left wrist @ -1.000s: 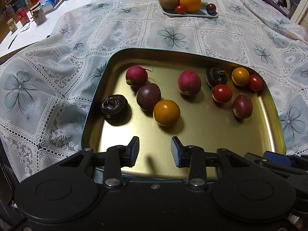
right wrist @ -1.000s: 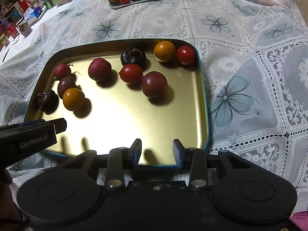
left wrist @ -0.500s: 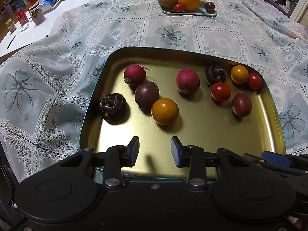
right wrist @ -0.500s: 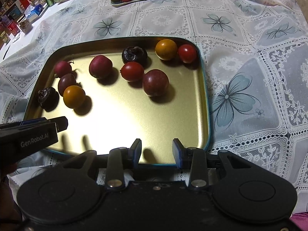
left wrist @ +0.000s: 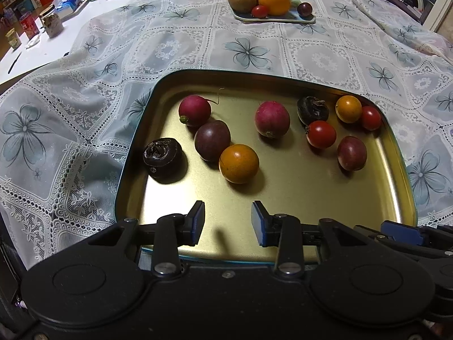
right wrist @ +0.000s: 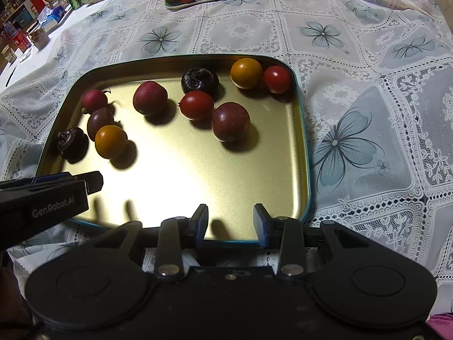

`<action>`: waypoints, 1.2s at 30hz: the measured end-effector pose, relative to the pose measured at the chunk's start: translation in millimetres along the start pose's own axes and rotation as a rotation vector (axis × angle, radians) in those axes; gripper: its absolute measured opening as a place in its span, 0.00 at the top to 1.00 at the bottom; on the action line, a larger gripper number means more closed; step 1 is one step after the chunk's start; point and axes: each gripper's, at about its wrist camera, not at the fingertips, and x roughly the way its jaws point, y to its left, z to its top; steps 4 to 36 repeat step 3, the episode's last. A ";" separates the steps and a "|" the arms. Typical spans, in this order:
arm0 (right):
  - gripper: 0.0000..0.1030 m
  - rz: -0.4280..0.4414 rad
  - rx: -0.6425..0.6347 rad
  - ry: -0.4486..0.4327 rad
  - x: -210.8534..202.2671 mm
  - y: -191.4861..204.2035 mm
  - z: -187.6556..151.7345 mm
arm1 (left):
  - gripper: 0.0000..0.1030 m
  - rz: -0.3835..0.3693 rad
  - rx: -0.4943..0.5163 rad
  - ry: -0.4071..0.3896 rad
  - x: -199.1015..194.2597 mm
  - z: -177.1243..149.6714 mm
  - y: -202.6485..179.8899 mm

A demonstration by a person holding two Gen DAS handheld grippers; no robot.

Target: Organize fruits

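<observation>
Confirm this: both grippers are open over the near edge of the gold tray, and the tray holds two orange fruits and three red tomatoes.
Not quite. The gold tray holds two red tomatoes, not three, as the right wrist view shows. The rest is right: two orange fruits, left gripper and right gripper open.

Home dining table, lace floral tablecloth (left wrist: 175,48), cluttered tins (left wrist: 28,25) beyond

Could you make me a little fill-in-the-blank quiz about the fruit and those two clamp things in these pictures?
1. The gold tray holds ____ pieces of produce.
2. Both the left gripper and right gripper are ____ and hold nothing.
3. On the far plate, the largest orange fruit sits beside a brown ____.

Missing words: nine; open; kiwi
</observation>
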 end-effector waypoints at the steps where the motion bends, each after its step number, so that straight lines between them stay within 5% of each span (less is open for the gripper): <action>1: 0.64 0.000 0.000 0.000 -0.1 0.1 0.0 | 0.55 0.000 0.001 -0.001 -0.1 -0.1 -0.4; 36: 0.64 0.000 -0.001 -0.001 -0.6 0.4 -0.3 | 0.55 -0.001 0.004 -0.002 0.2 -0.2 -0.8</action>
